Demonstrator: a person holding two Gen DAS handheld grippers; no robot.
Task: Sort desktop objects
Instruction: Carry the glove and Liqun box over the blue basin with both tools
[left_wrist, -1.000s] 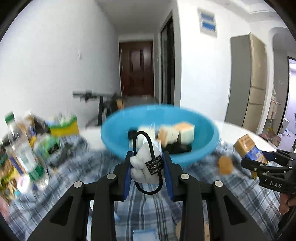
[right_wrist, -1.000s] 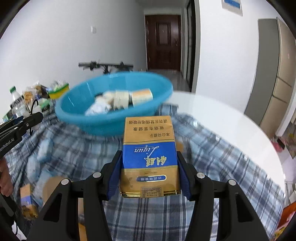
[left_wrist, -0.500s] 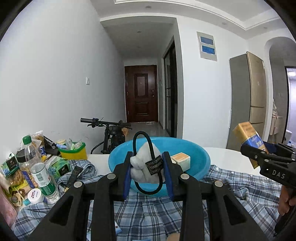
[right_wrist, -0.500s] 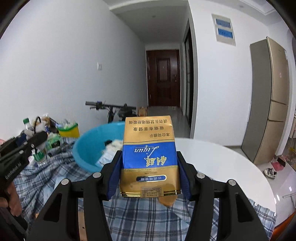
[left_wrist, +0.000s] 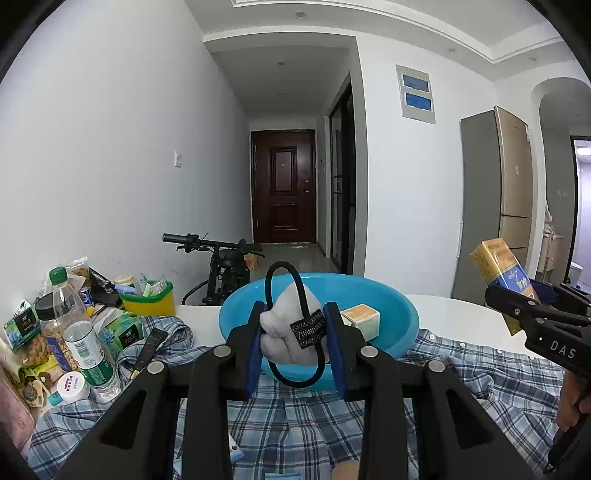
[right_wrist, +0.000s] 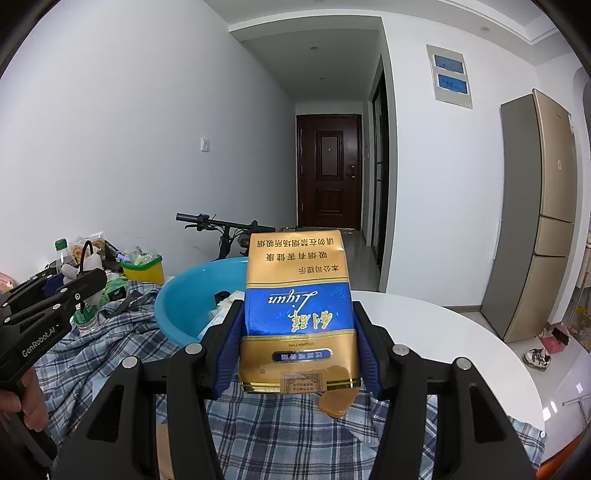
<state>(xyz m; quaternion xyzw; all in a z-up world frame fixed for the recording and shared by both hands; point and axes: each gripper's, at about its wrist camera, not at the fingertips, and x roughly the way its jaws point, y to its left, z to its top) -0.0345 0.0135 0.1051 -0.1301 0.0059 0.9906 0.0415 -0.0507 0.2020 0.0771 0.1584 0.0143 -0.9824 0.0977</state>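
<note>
Grips are firm on both sides: left gripper (left_wrist: 293, 341) clamps a white plush charm (left_wrist: 282, 332) at frame centre, right gripper (right_wrist: 297, 328) clamps a gold-and-blue carton (right_wrist: 298, 314). Both should be carried over the blue basin (left_wrist: 391, 314) behind them, lowered inside the rim, then released.

The basin (left_wrist: 399, 314) is bright blue. The cloth (left_wrist: 480, 380) under it has a blue, white and grey check pattern. The pack (right_wrist: 297, 314) is gold with a blue band, gold letters on the blue and dark letters on the gold. The plush (left_wrist: 284, 332) is white-grey, with a black loop (left_wrist: 295, 382) and a black tag (left_wrist: 309, 330) with pale print. Both claws, left (left_wrist: 293, 347) and right (right_wrist: 297, 343), are black with blue pads (left_wrist: 255, 350). The small box (left_wrist: 362, 319) in the basin is cream with an orange-tan top. The tub (left_wrist: 149, 302) is yellow with a green rim. The bottle (left_wrist: 79, 332) is clear with a green cap and a green-white label. The table (right_wrist: 443, 332) is white. The door (left_wrist: 282, 188) is dark brown.
</note>
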